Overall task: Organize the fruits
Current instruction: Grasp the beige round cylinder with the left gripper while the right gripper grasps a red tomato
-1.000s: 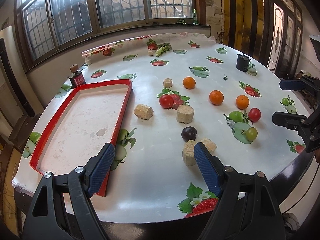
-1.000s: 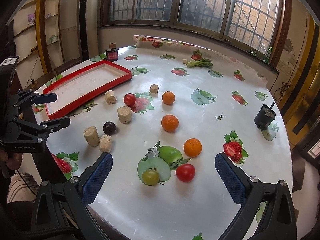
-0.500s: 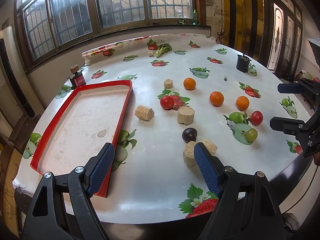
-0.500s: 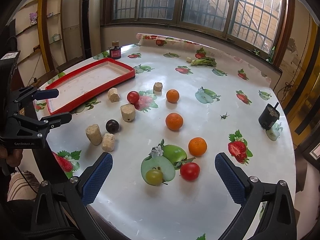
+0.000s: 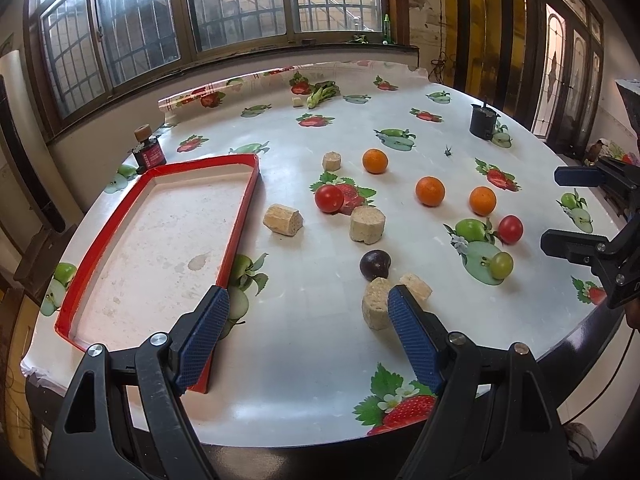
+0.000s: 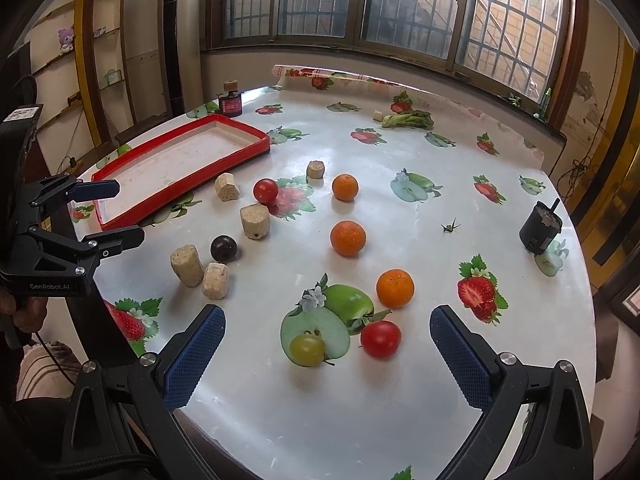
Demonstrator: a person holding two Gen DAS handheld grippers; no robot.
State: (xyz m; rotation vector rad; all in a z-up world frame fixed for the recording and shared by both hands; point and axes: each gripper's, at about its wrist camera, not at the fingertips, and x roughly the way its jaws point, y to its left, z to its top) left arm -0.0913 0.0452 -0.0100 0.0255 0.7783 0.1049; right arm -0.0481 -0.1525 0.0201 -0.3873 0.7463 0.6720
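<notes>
- Your left tongs point(image 5: 308, 332) hover wide open over the near edge of the counter point(image 5: 304, 376), holding nothing.
- Your right tongs point(image 6: 326, 356) are spread equally wide and empty.
- The red tray point(image 5: 236, 216) lies at the left, empty.
- Three oranges point(image 6: 348, 237), two tomatoes point(image 6: 380, 339), a grape point(image 6: 307, 349) and a plum point(image 6: 223, 248) lie loose on the counter, outside the tray.

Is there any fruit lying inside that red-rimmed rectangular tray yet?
No. The red-rimmed rectangular tray shows only its bare pale floor, while the oranges, tomatoes and other fruit all sit out on the fruit-print tablecloth.
</notes>
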